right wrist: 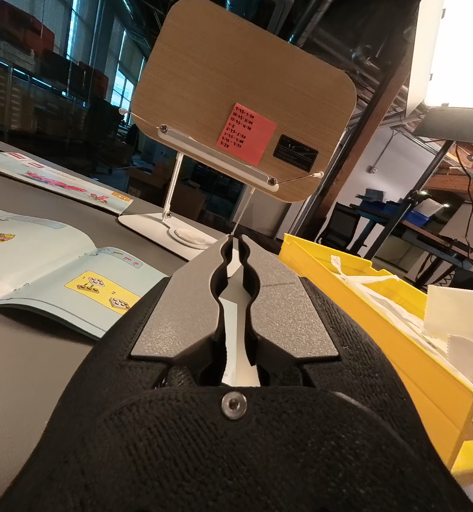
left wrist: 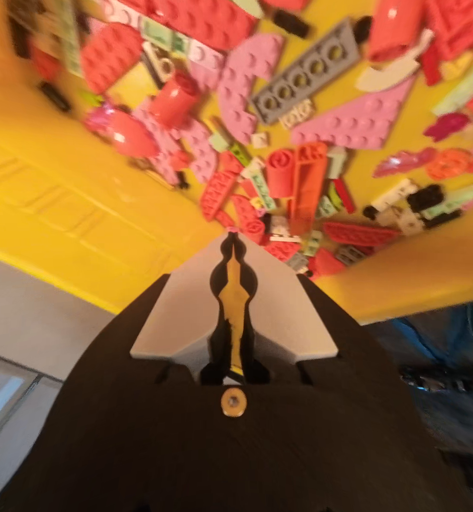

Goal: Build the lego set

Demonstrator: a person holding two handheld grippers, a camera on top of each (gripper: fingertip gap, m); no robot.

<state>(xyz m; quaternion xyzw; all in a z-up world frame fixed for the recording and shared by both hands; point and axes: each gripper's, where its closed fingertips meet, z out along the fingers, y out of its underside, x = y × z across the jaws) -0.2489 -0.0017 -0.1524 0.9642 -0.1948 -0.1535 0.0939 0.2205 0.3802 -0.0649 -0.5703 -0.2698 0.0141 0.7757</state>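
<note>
In the left wrist view my left gripper [left wrist: 233, 235] hangs over a yellow tray [left wrist: 77, 194] that holds a pile of loose bricks [left wrist: 285, 180] in coral, pink, white and black. Its fingertips are closed on a tiny pink piece [left wrist: 233, 228] that sits right at their tips. The view is blurred by motion. In the right wrist view my right gripper [right wrist: 235, 241] rests low over the dark table [right wrist: 35, 374]. Its fingers stand almost together with only a thin slit between them, and nothing is in it. An open instruction booklet [right wrist: 63, 277] lies to its left.
A grey plate with holes [left wrist: 304, 74] and a pink wedge plate [left wrist: 354, 122] lie in the pile. A wooden book stand [right wrist: 243, 97] on a white base stands ahead of the right gripper. A second booklet [right wrist: 49, 180] lies behind. A yellow bin [right wrist: 340, 291] with plastic bags [right wrist: 382, 299] stands at the right. Spacing between my two grippers at the tips: around 60 centimeters.
</note>
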